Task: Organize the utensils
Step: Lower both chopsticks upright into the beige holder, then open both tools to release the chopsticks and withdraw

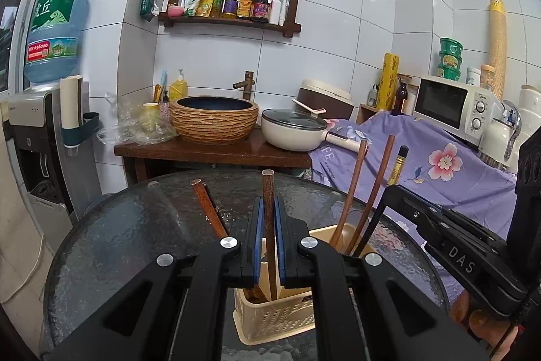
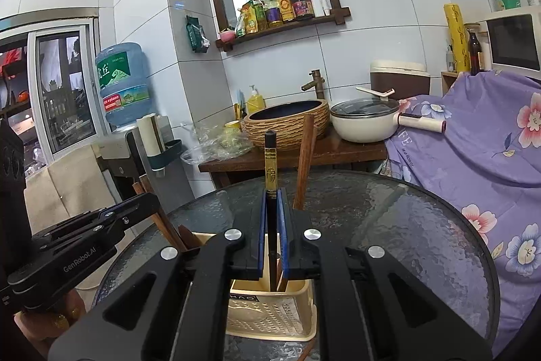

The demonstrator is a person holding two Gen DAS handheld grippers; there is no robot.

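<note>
Tools both clenched: L tool grips brown wooden chopstick, R tool grips black chopstick; both upright, lower ends inside beige basket, 6 o'clock on glass desk.

Blue pads are seen on black tongs. A cream basket is perforated in dots. One chopstick is shown black with gold print, another brown. A purple cloth is flowered pink and white. The desk is dark, pebbled glass.

My left tool and right tool: black linkages, silver screws, blue pads, white "GenRobot.AI" lettering at lower left.
</note>
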